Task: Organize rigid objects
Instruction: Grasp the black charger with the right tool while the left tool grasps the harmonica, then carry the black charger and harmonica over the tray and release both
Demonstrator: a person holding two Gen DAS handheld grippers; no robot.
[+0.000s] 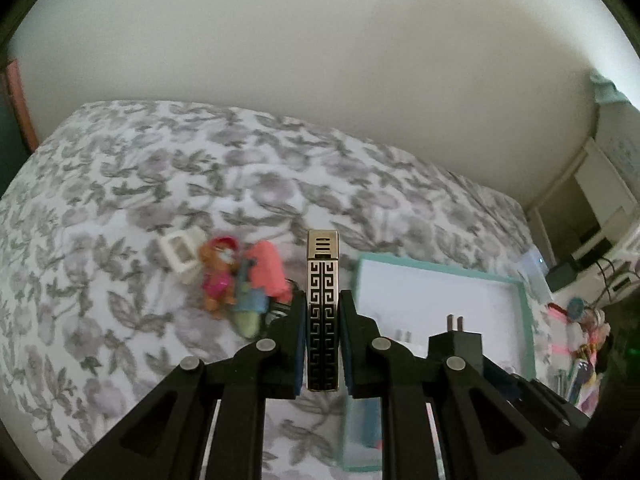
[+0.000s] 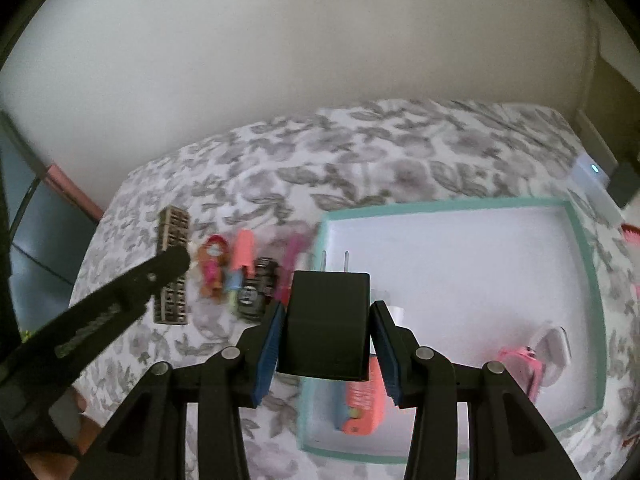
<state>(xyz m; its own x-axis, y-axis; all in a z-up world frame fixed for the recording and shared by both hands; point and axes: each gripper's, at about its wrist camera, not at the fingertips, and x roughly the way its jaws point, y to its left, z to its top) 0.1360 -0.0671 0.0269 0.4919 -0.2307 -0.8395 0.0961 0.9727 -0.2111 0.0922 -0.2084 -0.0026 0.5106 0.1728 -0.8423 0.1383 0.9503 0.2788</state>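
Clamped between the left gripper's [image 1: 323,344] pads, a patterned lighter [image 1: 322,304] runs lengthwise straight ahead, cap end forward, above the floral bedspread [image 1: 120,184]. Right gripper [image 2: 327,332] pinches a black charger [image 2: 326,324], prongs pointing forward, over the near left corner of the teal tray [image 2: 584,264].

We see a bed under a grey floral bedspread [image 1: 168,184] against a plain pale wall [image 1: 320,60]. At the right, a white device with a small blue light [image 2: 592,174] sits beside white shelving [image 1: 604,196].
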